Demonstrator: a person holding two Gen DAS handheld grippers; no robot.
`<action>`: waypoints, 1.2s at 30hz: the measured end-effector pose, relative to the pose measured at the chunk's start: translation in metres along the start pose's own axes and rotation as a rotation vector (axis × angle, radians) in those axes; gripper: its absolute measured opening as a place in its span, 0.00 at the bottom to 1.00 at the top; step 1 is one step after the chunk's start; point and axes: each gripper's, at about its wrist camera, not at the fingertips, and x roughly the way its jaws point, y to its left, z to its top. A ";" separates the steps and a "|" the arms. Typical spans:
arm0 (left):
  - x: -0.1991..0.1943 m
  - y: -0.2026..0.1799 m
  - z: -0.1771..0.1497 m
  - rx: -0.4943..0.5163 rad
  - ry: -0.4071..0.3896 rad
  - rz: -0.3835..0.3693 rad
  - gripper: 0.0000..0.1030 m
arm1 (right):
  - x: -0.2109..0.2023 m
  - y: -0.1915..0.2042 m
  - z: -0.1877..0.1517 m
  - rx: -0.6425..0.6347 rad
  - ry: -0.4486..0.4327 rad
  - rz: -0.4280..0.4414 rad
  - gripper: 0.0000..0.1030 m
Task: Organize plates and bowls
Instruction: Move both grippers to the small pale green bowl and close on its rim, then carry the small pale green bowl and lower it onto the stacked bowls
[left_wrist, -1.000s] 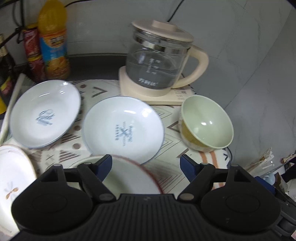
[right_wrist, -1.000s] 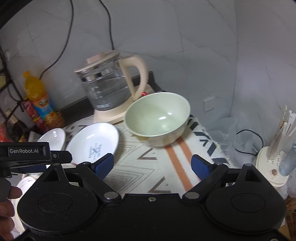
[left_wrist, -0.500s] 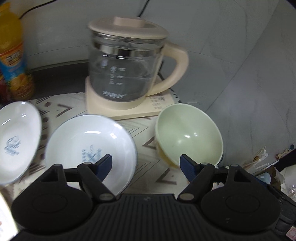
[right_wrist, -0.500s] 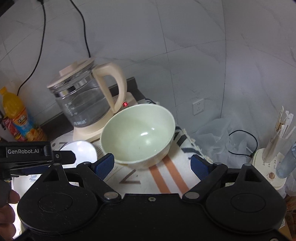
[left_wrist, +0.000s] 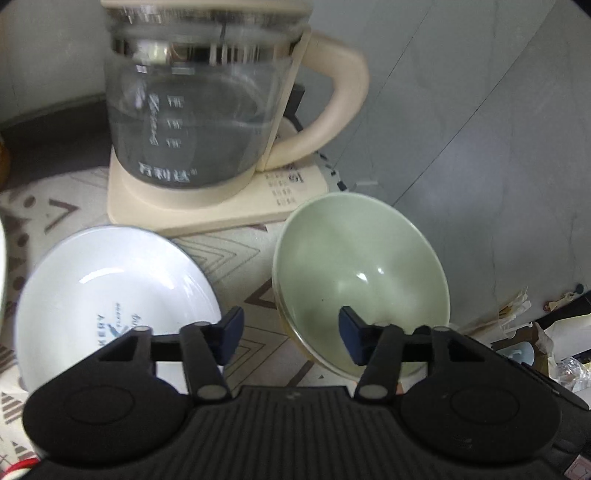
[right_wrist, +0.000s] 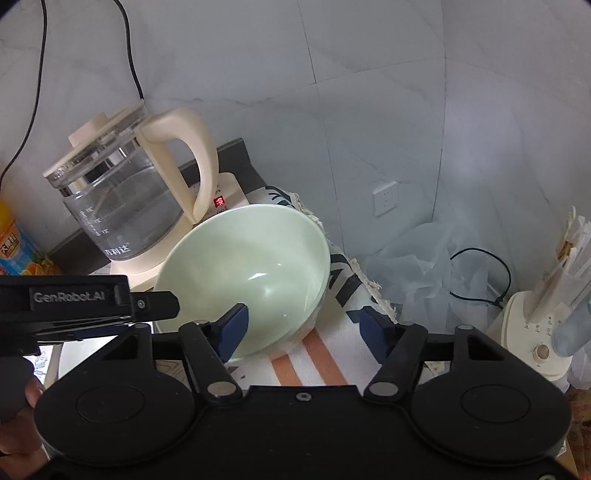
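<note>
Left gripper (left_wrist: 290, 334): jaws partly apart and just been closing, straddling the near-left rim of the green bowl (left_wrist: 364, 280), one pad inside the bowl, the other outside over the patterned cloth (left_wrist: 240, 254). No clear pad contact on the rim; nothing clamped yet.

Right gripper (right_wrist: 304, 326): jaws also partly apart and just been closing. Left pad sits inside the bowl (right_wrist: 243, 277), right pad outside over the striped cloth, the near wall between them. Not gripped as far as the view shows.

Bowl stands upright on the table at the right end of the cloth, just in front of the glass kettle (left_wrist: 207, 99) and its cream base (left_wrist: 221, 206). White plate (left_wrist: 110, 306) lies to the bowl's left, apart from it, close by the left gripper's outer pad.

Step in hand, as judged: both grippers taking hold of the green bowl, one on each side of its near rim. Sorting barely begun; plate and bowl are unstacked.

Next move calls for: jaws brought in until pads bite the rim on both sides, then an even lift so the bowl does not tip. Watch the kettle base behind and the plate edge on the left.
</note>
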 end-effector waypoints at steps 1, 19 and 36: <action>0.005 0.000 0.000 -0.002 0.006 -0.001 0.45 | 0.004 0.000 0.001 0.000 0.006 0.001 0.57; -0.002 0.004 -0.005 -0.016 0.005 -0.008 0.19 | 0.020 0.003 0.003 -0.020 0.040 0.025 0.25; -0.075 0.013 -0.037 -0.016 -0.096 0.017 0.19 | -0.033 0.022 -0.009 -0.052 -0.049 0.092 0.25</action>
